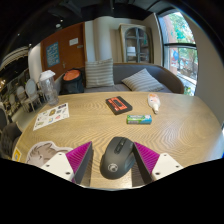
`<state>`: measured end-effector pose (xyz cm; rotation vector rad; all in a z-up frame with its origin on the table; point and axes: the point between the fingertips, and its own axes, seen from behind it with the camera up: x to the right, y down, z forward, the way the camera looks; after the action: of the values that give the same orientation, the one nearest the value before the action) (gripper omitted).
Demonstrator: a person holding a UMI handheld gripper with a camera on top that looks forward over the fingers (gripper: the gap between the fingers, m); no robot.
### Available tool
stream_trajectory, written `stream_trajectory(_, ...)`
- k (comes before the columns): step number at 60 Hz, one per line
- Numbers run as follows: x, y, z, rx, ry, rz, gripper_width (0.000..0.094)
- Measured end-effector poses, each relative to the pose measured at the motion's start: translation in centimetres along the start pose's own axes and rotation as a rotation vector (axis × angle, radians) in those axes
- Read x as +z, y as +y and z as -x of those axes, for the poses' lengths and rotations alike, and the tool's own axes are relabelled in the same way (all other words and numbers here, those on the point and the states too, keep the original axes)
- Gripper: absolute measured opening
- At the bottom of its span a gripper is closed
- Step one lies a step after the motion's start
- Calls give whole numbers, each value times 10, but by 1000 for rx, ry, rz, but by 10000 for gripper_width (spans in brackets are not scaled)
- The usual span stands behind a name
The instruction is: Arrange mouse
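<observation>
Your tongs (112, 163) sit low over the round wooden bench (180, 125), and the dark computer mouse (116, 156) is right between them. The pink pads (78, 159) look like they touch both sides of the mouse, so you seem to be squeezing it, most likely so you can move it to a good spot. The mouse is at the near edge of the bench. Farther off lie a black and red case (119, 104), a small green box (139, 119) and a pale thing (154, 102) on the right that is too small to name. A paper (51, 117) lies on the left. A sofa (125, 75) stands beyond the bench.
</observation>
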<state>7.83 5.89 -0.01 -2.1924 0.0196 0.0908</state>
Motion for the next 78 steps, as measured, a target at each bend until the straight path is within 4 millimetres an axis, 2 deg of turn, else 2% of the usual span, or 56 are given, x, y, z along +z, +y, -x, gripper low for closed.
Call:
stream_trajectory(2, 6, -2, 2, -16, 16, 1, 828)
stream_trajectory(4, 11, -2, 1, -32, 41, 7, 752)
stream_trajectory(7, 17, 3, -10, -54, 105, 24, 504)
stream_trajectory(15, 17, -3, -14, -74, 170, -8, 384)
stream_trajectory(19, 17, -6, -6, -107, 159, -25, 348)
stream_trajectory(24, 4, -6, 20, -54, 77, -37, 338)
stream_trajectory(29, -29, -21, 48, -41, 49, -95, 337)
stream_trajectory(33, -59, -28, 88, -82, 18, -140, 337)
stream_trajectory(37, -81, -20, 129, -123, -18, -145, 336)
stream_trajectory(39, -88, -10, 146, -138, -25, -136, 337)
stream_trajectory(43, -85, 7, 182, -173, -45, -105, 339)
stream_trajectory(47, -79, 30, 202, -175, -61, -84, 348)
stream_trajectory(49, -71, 34, 208, -176, -60, -64, 350)
stream_trajectory(56, -54, 63, 211, -184, -38, -2, 395)
stream_trajectory(59, -53, 59, 209, -212, -19, -24, 424)
stream_trajectory(64, -55, 64, 206, -232, -21, -6, 485)
stream_trajectory(66, -57, 63, 208, -235, -37, -13, 567)
stream_trajectory(67, -57, 61, 208, -236, -47, -21, 637)
stream_trajectory(69, -62, 58, 207, -242, -58, -44, 783)
stream_trajectory(71, -68, 55, 204, -250, -66, -70, 877)
stream_trajectory(73, -76, 52, 201, -251, -69, -90, 848)
stream_trajectory(78, -105, 52, 190, -248, -99, -127, 858)
